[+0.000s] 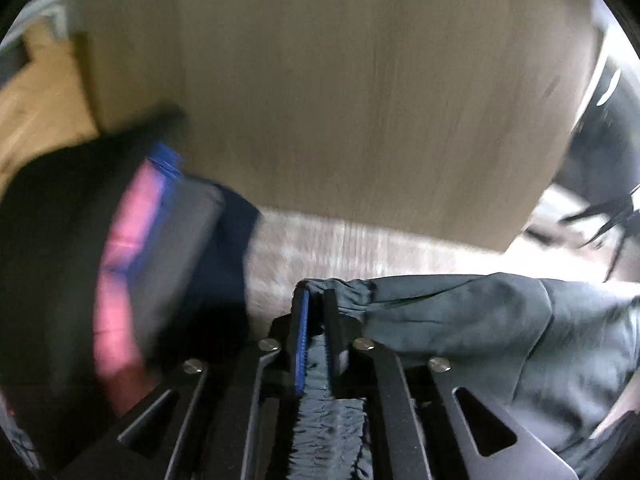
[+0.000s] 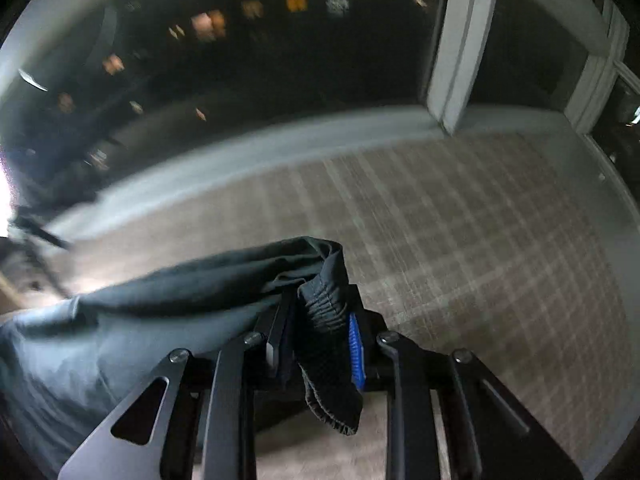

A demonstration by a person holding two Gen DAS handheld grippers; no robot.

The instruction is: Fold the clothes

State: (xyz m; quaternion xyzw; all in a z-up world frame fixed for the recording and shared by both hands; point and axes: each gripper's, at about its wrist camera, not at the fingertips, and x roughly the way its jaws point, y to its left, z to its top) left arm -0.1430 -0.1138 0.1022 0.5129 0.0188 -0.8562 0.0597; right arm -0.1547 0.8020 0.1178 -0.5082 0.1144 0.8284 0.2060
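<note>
A dark grey garment (image 1: 460,316) with a gathered elastic band hangs stretched between both grippers, above the floor. My left gripper (image 1: 316,300) is shut on the elastic band, which runs down between its fingers and out to the right. In the right wrist view the same garment (image 2: 160,300) trails off to the left, and my right gripper (image 2: 320,304) is shut on its bunched elastic edge, a flap of which droops below the fingers.
A wooden table top (image 1: 340,100) fills the upper left wrist view, with a folded pile of dark, pink and blue clothes (image 1: 132,248) at its left. Plaid carpet (image 2: 480,240) lies below. A dark window (image 2: 240,60) and white frame (image 2: 460,40) stand beyond.
</note>
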